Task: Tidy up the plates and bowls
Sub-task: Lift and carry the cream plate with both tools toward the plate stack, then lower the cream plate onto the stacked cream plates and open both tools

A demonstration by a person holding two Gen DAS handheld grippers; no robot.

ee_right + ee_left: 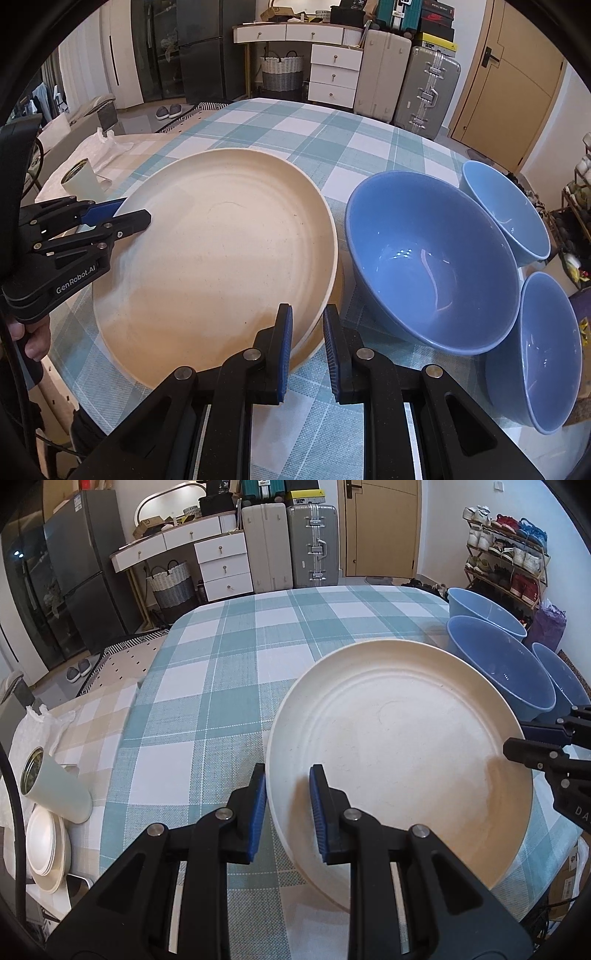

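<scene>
While both grippers clamp it from opposite sides, the plate (399, 738) sits over the right part of the checked tablecloth (221, 664), cream-coloured, broad, with a raised rim. Left gripper (288, 805): blue pads closed on the plate's near-left rim, one finger outside, one inside. Right gripper (308, 343): pads likewise closed on the rim at the plate's right edge, the rim passing between them. In the right wrist view a second cream edge shows just under the rim at the grip point; whether that is another plate beneath cannot be told. Whether the plate rests on the cloth or is lifted off it cannot be told either. Three blue bowls (432, 258) stand upright just right of the plate, the largest nearest it, two smaller ones beyond and beside, close together; contact between them unclear. On the beige cloth off the table's left side: a pale cylinder cup (55, 786) lying tilted, and a stack of white plates (46, 849) below it. A hand (35, 339) shows at the left gripper's handle. Behind the table: suitcases (291, 542), white drawers (225, 565), shoe rack (506, 554).
</scene>
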